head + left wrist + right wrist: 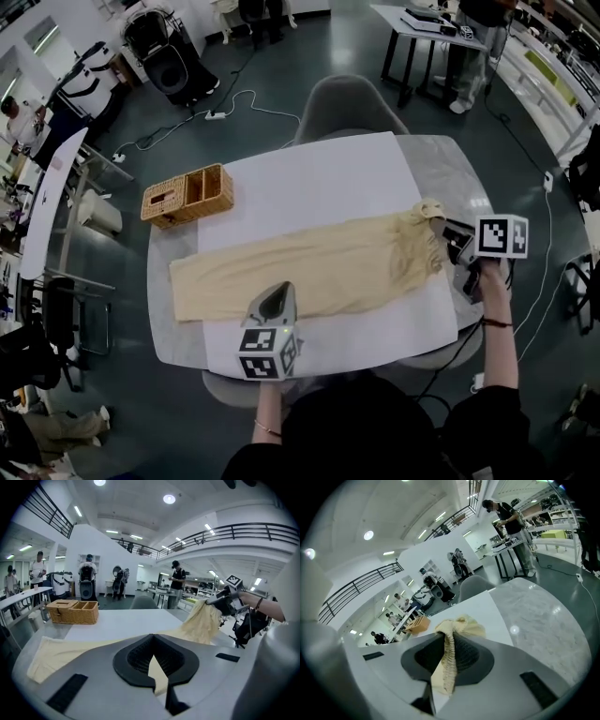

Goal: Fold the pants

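Observation:
Beige pants [309, 267] lie lengthwise across the white mat [309, 183] on the table, legs to the left. My right gripper [448, 239] at the table's right side is shut on the ribbed waistband [446, 653], which is lifted and bunched up. My left gripper [274, 302] at the near edge, about mid-length of the pants, is shut on a strip of the beige cloth [157, 674] that shows between its jaws. In the left gripper view the raised waistband end [202, 620] hangs from the right gripper [224, 603].
A wicker basket [187, 195] stands at the far left corner of the mat. A grey chair [349, 108] is tucked in at the table's far side. The marble table's bare rim [164, 309] rings the mat. People and desks stand farther off.

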`<state>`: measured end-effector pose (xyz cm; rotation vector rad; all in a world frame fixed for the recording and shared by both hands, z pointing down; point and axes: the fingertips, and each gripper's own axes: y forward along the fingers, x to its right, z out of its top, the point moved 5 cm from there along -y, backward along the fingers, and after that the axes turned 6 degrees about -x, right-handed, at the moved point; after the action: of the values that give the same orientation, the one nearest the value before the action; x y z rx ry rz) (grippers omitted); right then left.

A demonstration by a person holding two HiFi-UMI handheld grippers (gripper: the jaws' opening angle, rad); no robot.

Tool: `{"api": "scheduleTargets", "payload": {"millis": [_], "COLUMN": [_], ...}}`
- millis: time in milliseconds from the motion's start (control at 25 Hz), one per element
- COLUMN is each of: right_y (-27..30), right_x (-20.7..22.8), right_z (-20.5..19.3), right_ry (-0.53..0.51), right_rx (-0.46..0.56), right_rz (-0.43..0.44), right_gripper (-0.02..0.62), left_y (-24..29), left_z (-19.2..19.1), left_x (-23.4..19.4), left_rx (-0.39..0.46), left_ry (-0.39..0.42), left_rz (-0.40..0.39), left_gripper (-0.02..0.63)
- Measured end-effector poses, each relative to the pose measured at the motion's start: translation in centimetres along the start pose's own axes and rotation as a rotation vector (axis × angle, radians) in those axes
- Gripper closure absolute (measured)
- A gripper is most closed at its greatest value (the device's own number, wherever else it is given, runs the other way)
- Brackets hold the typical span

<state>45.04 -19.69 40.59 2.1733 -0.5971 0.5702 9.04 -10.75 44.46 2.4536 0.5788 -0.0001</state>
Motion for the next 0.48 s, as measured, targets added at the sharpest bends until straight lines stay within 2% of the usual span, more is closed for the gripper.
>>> {"api": "scheduleTargets", "payload": {"millis": [200,360,480], "right_y": [1.7,3.2,3.2], "right_x": [-3.3,-6.5,-8.0], "right_z": [-0.8,-0.8,-1.0], "right_ry": [-0.010,-0.020,-0.035], "right_rx": [0.009,0.031,0.028], "right_rz": [-0.029,0.040,-0.016], "right_gripper": [0.538,0.538,0.538], "left_y": [-2.0,-3.5,-4.6], "left_z": [-1.1,-1.3,-1.5], "left_x": [-3.1,-5.1,-6.2], "left_rx": [0.024,0.035,0.042], "left_ry": [-0.008,-0.015,-0.018], "left_rz": [0.006,0.008,0.010], "left_gripper": [0.598,0.598,0.598]}}
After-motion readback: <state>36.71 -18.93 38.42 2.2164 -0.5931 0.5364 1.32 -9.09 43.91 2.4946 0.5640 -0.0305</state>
